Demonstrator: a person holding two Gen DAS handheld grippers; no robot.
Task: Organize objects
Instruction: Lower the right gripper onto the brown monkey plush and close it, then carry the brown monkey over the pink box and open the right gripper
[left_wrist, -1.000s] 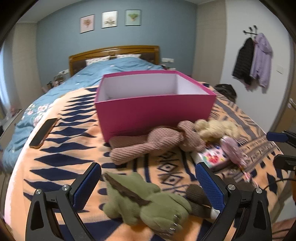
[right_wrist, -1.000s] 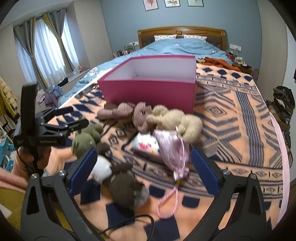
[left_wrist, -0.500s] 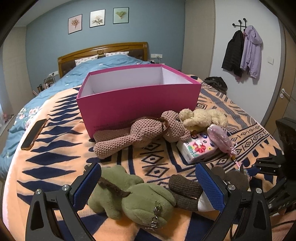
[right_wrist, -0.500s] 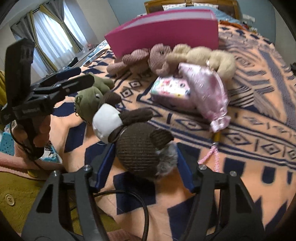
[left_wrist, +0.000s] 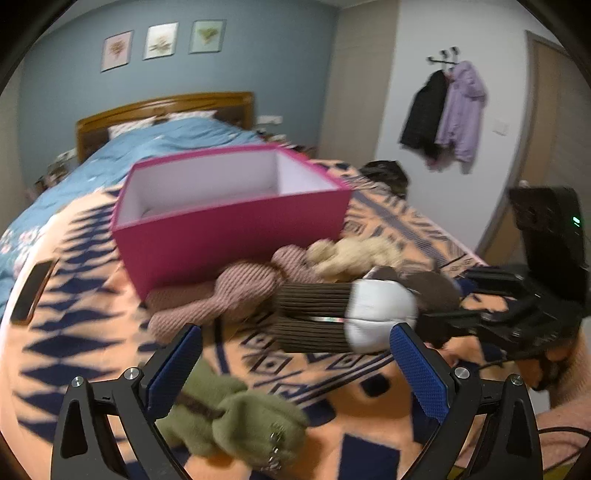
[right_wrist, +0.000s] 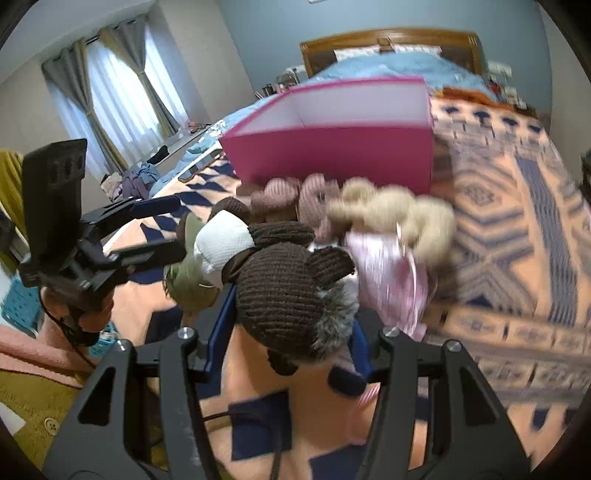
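An open pink box (left_wrist: 236, 236) (right_wrist: 332, 155) stands on the patterned bedspread. My right gripper (right_wrist: 291, 314) holds the brown knitted plush toy (right_wrist: 288, 291) (left_wrist: 332, 317) by its head. Its jaws are still closing on it, and the toy hangs off the bed, its legs pointing left. My left gripper (left_wrist: 295, 332) is open above a green plush toy (left_wrist: 236, 417) that lies between its fingers on the bed. A pinkish-brown knit toy (left_wrist: 229, 291) and a cream plush toy (left_wrist: 354, 254) lie against the box front. A pink pouch (right_wrist: 391, 269) lies beside them.
A dark phone (left_wrist: 31, 291) lies on the bedspread at the left. Coats (left_wrist: 443, 110) hang on the right wall. A blue duvet and a wooden headboard (left_wrist: 166, 107) are behind the box. A hand under the left gripper (right_wrist: 181, 229) shows at the left of the right wrist view.
My right gripper closed around the brown plush toy's head and raised it off the bedspread. The left gripper stayed open over the green toy, only turning a little.
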